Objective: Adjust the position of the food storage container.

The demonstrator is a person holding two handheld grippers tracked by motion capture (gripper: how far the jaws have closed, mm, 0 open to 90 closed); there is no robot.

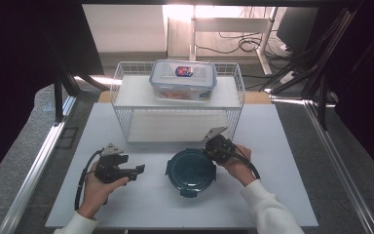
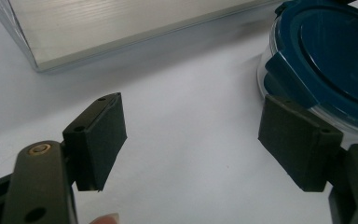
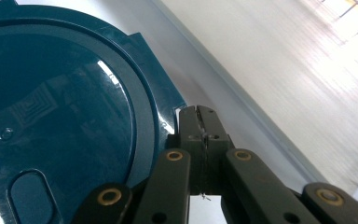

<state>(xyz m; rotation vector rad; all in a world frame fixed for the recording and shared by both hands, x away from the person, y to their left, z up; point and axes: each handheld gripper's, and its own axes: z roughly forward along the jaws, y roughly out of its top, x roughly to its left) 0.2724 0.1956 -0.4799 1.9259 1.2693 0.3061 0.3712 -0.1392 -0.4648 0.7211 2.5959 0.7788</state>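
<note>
In the high view, a white table (image 1: 272, 195) carries a white wire basket (image 1: 177, 105) turned open-side toward the person, with a flat white top on which a clear rectangular box with a blue-rimmed lid (image 1: 183, 80) sits. Just in front of the basket lies a round dark-teal container (image 1: 191, 170) with clip tabs around its lid. The left tongs (image 1: 135, 171) hover over bare table to the left of the round container, apart from it, jaws pointing toward it and spread wide. The right tongs (image 1: 211, 152) sit at the container's far right edge, between it and the basket's front. Beyond the table are a chair, loose cables and dark frame legs. In the left gripper view, the left tongs (image 2: 191, 140) stand wide open with nothing between the pads, white table below; the round container (image 2: 326, 60) lies just past the right jaw, and a pale metal edge (image 2: 121, 28) crosses the top. In the right gripper view, the right tongs (image 3: 200, 122) are pressed together, tips at a clip tab on the rim of the teal lid (image 3: 60, 107); I cannot tell whether they pinch it. The basket's pale floor (image 3: 279, 70) rises close behind.
</note>
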